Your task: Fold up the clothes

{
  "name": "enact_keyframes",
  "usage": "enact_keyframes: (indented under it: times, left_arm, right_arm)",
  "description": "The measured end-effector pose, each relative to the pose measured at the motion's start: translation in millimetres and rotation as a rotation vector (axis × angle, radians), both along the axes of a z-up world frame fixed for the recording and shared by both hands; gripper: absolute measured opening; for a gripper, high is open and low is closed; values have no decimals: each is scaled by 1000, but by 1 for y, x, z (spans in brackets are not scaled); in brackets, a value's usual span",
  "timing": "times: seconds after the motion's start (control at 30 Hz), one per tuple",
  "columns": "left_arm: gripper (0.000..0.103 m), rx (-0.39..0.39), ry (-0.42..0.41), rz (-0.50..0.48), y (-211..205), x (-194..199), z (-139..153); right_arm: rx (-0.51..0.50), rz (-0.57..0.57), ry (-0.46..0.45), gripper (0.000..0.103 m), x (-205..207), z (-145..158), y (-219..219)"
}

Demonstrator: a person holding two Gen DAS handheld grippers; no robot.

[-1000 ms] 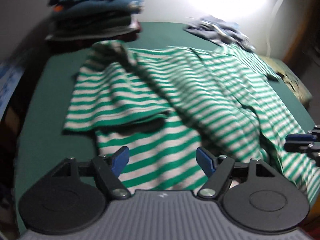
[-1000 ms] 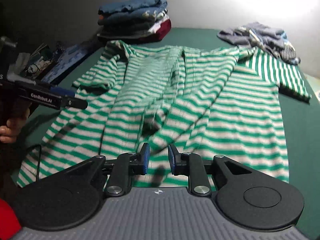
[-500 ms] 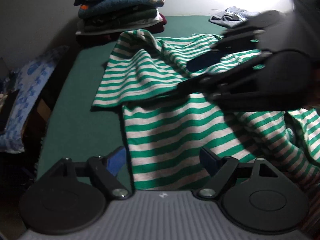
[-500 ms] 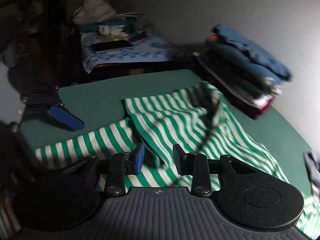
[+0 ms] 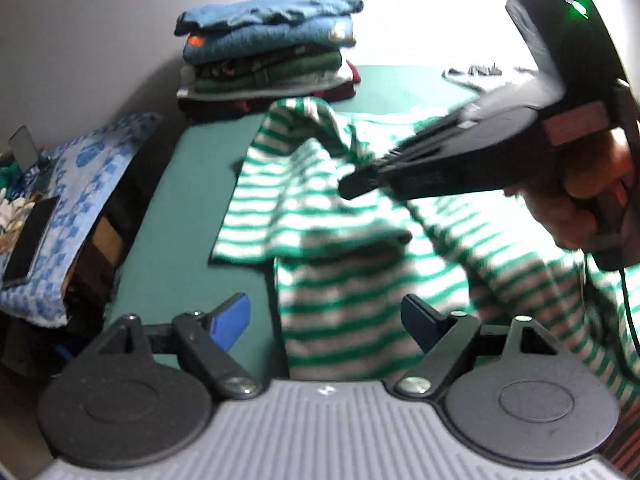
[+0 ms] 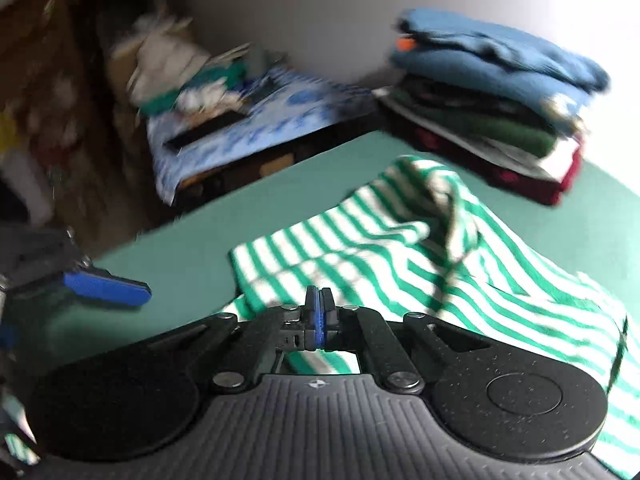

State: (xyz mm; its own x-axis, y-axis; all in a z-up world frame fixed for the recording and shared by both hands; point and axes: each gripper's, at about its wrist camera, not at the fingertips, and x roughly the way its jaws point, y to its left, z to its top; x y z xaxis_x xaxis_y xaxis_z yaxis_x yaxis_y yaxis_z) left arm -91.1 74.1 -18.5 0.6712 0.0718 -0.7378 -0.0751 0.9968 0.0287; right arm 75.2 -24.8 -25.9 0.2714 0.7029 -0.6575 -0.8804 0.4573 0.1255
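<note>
Striped shirt lies rumpled across the green desk, long axis running from the near edge toward the folded stack at the far left corner. Right tongs have just snapped shut, apparently pinching fabric near the sleeve, suggesting a fold beginning; left tongs hover wide open, empty.

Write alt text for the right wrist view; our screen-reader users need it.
The right gripper, jaws shut, sits over a green-and-white striped shirt spread rumpled on a green table. A stack of folded clothes stands beyond, and the left gripper's blue pad shows at left.
</note>
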Motion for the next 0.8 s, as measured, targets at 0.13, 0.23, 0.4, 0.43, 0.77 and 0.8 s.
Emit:
enact_keyframes:
  times: [0.13, 0.23, 0.4, 0.43, 0.77, 0.8]
  left_arm:
    - [84, -146, -15, 58, 27, 23, -3]
    - [84, -224, -10, 155, 54, 44, -12]
    - [85, -183, 0, 235, 83, 67, -28]
    - [85, -176, 20, 210, 86, 72, -31]
    - [14, -218, 3, 84, 80, 85, -34]
    - [10, -231, 1, 94, 81, 87, -34]
  right_arm:
    - [7, -41, -19, 9, 6, 4, -14]
    - [-21, -130, -26, 22, 15, -1, -19]
    - [21, -237, 78, 28, 37, 0, -35]
    - [29, -249, 83, 33, 40, 1, -37]
    - [92, -304, 131, 37, 50, 0, -44]
    - [101, -315, 142, 37, 50, 1, -45]
